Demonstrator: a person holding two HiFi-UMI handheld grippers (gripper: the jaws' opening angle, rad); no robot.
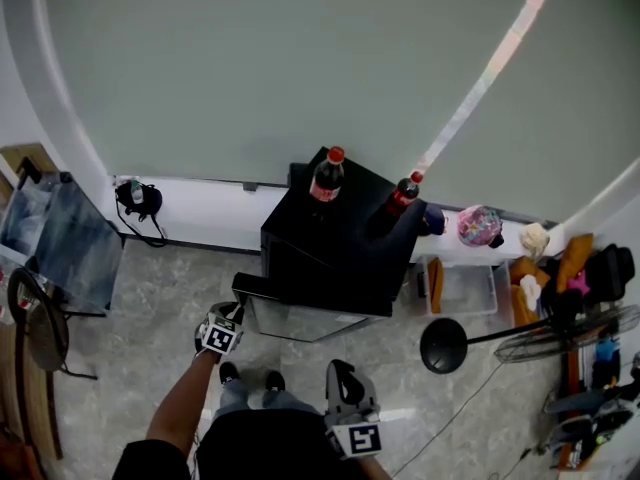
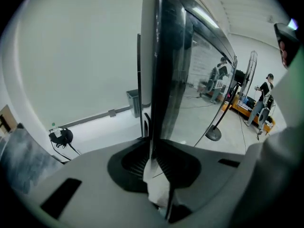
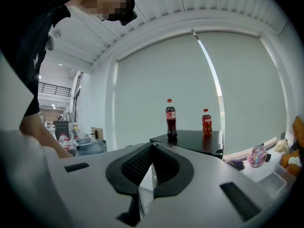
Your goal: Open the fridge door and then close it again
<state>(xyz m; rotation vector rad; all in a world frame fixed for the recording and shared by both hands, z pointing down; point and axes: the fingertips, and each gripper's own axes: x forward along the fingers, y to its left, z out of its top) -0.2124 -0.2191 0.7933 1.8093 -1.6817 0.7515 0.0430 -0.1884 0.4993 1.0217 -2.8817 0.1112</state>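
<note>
Right hand-held gripper [image 1: 341, 368] [image 3: 152, 151]: jaws together, nothing between them, held low by the person's body, well apart from the fridge and pointing roughly level at it. Left hand-held gripper [image 1: 234, 315] [image 2: 153, 152]: jaws clamped on the free edge of the fridge door [image 1: 300, 314] [image 2: 168, 70]; in the left gripper view the thin dark glossy panel runs straight up from between the pads. In the head view the contact point itself is covered by the gripper body and its marker cube. The door stands swung out from the black fridge [image 1: 330, 253] [image 3: 195, 141], which sits on the floor [image 1: 150, 308] against the wall. Fridge interior not visible in any view; how far the door is open is hard to judge. Reflections on the door panel are too distorted to read. Two cola bottles stand upright on the fridge top, apart from each other: one [image 1: 327, 174] [image 3: 171, 118] to the left, the other [image 1: 404, 193] [image 3: 206, 122] to the right. Right of the fridge: clear bin [image 1: 466, 289], round fan-stand base [image 1: 443, 345]. Clutter at the far right is cut off by the frame edge.
</note>
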